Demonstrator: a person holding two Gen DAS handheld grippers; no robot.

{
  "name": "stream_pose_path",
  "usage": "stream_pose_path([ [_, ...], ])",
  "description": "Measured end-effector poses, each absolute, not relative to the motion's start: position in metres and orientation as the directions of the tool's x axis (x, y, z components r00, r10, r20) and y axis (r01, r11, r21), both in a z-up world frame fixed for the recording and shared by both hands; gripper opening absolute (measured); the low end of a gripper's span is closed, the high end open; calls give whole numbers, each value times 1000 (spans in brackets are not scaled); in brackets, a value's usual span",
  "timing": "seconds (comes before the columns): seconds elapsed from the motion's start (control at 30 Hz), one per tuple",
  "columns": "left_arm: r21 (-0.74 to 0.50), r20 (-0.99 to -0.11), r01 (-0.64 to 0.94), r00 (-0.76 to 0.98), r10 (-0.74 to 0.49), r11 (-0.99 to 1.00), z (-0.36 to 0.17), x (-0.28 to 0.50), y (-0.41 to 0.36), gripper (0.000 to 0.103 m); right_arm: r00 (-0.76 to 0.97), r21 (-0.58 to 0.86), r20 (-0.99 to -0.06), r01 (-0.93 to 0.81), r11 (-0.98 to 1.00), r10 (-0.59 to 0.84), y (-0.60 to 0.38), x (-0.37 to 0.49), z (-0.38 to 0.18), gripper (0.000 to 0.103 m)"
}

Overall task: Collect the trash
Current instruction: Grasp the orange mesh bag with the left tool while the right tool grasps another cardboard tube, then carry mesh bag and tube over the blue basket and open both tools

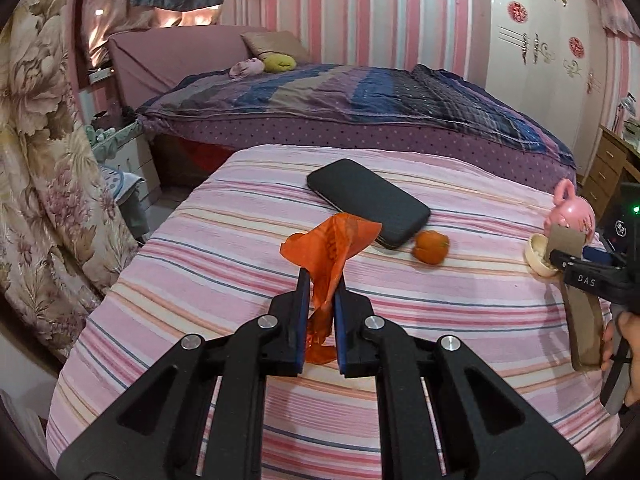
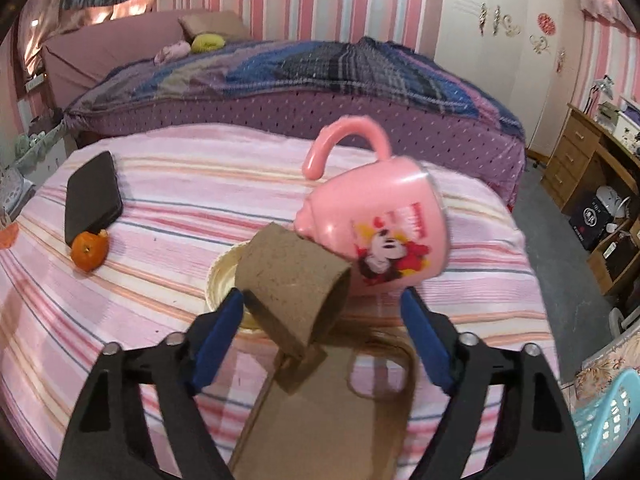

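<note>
My left gripper [image 1: 322, 282] is shut on a crumpled orange wrapper [image 1: 334, 240], which hangs above the pink striped tablecloth [image 1: 180, 288]. An orange peel [image 1: 431, 247] lies beside a black phone [image 1: 368, 200]. In the right wrist view my right gripper [image 2: 321, 296] stands open around a bent piece of brown cardboard [image 2: 292, 276]. The left pad [image 2: 222, 328] is at the cardboard's edge and the right pad [image 2: 422, 328] is clear of it. The left wrist view has the right gripper [image 1: 560, 259] at the far right, by the cardboard [image 1: 582, 320].
A pink cartoon mug [image 2: 380, 224] tilts on its side just beyond the cardboard, and a cream lid [image 2: 224, 276] lies beside it. Behind the table is a bed with a purple blanket [image 1: 360, 96]. A light blue basket [image 2: 600, 420] and a wooden desk [image 2: 580, 148] stand to the right.
</note>
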State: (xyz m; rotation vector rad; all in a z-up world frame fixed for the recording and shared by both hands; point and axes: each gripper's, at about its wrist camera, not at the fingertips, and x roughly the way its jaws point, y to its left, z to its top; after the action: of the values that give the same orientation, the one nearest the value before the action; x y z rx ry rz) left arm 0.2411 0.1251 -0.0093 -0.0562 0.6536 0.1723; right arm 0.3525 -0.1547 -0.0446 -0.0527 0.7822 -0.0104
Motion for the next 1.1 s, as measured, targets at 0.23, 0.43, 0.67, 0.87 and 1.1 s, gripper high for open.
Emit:
stream_pose_path([
  [0.23,-7,-610,-196,778,151,981,-9,242,131,10,705,-62,-709,-42,997,-14,-146,355,-48,35],
  [0.43,-8,-608,-197,779,152,980,-8,242,131,10,742,-134,-669,-72,988,-37,-138,342,-43,23],
  [0.67,2,-601,-182,786,146,983,-6,236,122,10,798,-118,-603,-90,989,1,-150,308,-22,18],
  [0.87,15,-608,-154,783,131,988,-9,233,107,10,820,-105,-572,-97,990,20,-167,270,-8,18],
  [1.1,34,-612,-88,786,90,996,-13,221,70,10,833,-92,-553,-73,993,10,-193,214,-12,18],
])
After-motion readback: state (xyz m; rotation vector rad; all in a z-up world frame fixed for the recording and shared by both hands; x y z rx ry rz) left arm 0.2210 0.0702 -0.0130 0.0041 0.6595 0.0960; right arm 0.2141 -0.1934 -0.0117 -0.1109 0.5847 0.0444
